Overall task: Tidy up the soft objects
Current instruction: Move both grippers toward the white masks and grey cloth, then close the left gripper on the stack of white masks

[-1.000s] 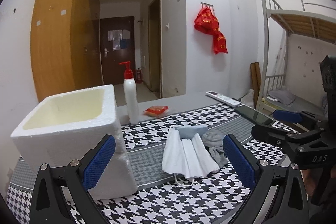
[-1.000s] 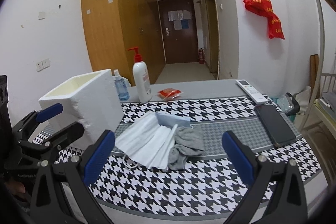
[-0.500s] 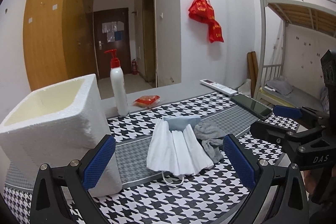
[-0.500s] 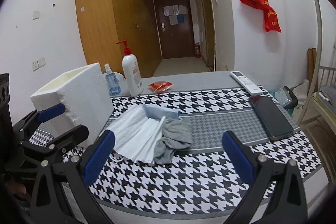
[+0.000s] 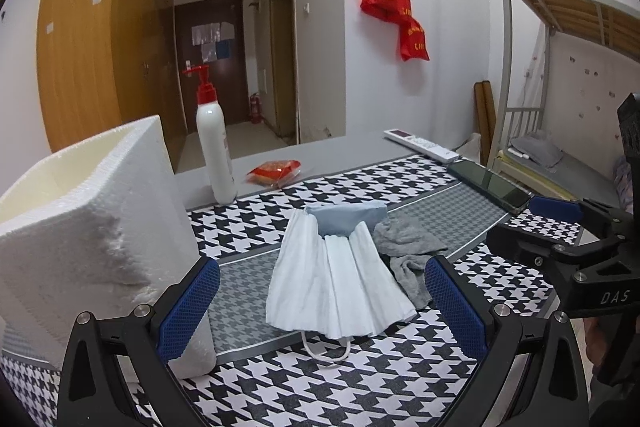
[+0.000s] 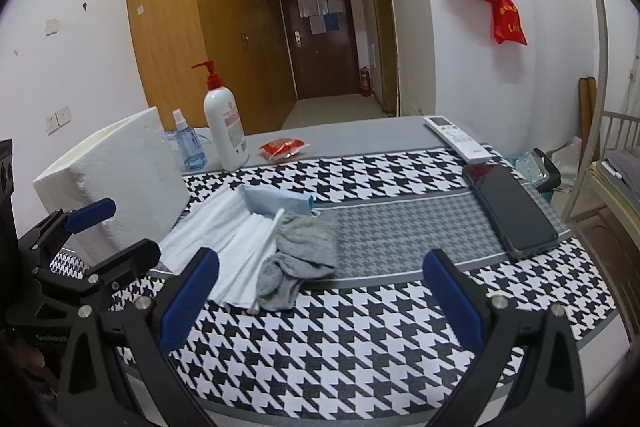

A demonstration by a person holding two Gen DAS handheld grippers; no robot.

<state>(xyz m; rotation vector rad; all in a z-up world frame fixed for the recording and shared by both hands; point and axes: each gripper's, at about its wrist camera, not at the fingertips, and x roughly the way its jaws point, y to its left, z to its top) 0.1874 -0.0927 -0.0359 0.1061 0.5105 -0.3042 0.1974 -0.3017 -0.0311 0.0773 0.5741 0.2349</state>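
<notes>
Both grippers, left [image 5: 322, 307] and right [image 6: 320, 301], agape; spray bottle [image 6: 188, 143], perhaps blue-filled, only in right view.

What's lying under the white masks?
A blue folded cloth shows beneath the white masks at their far end; the grey sock lies beside them. Anything else underneath is covered.

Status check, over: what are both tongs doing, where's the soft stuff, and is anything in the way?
Left tongs open, empty. Right tongs open, empty. White masks, blue mask, grey cloth piled on table, untouched. Foam box close left; phone off right.
</notes>
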